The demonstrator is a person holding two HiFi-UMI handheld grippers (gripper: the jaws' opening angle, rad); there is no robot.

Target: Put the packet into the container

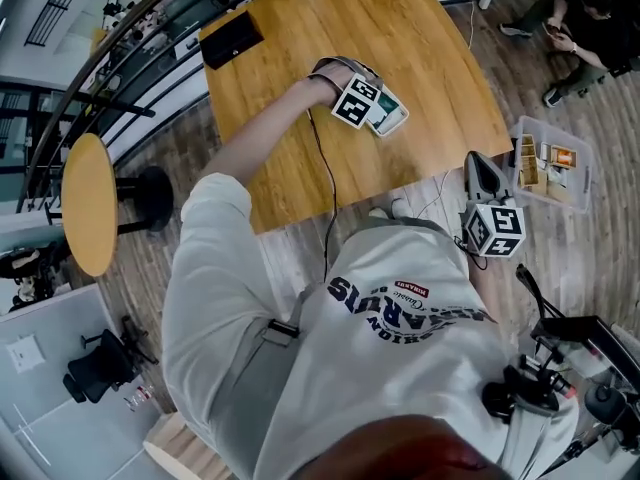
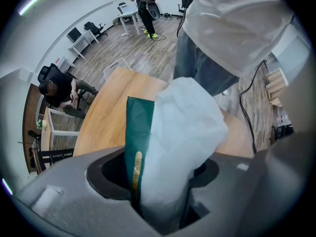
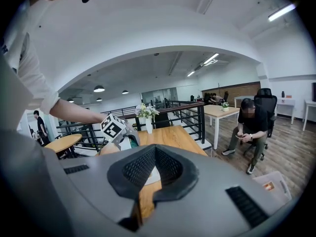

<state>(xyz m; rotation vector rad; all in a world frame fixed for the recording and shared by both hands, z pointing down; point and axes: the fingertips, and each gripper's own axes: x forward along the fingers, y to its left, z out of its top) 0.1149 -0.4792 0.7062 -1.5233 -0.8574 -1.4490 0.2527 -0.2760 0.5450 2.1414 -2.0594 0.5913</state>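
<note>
The jaws of the left gripper (image 2: 163, 201) were seen clamped on the packet (image 2: 173, 147), with its long axis running out along them, above the table (image 2: 108, 117). In the right gripper view, the jaws of the right gripper (image 3: 148, 181) were seen slightly apart with nothing between them, and the container (image 3: 270, 185) was seen low at the right, on the floor. In the head view, the packet was held over the table, well apart from the container, which lay beyond the table's right edge, nearer the right gripper.
</note>
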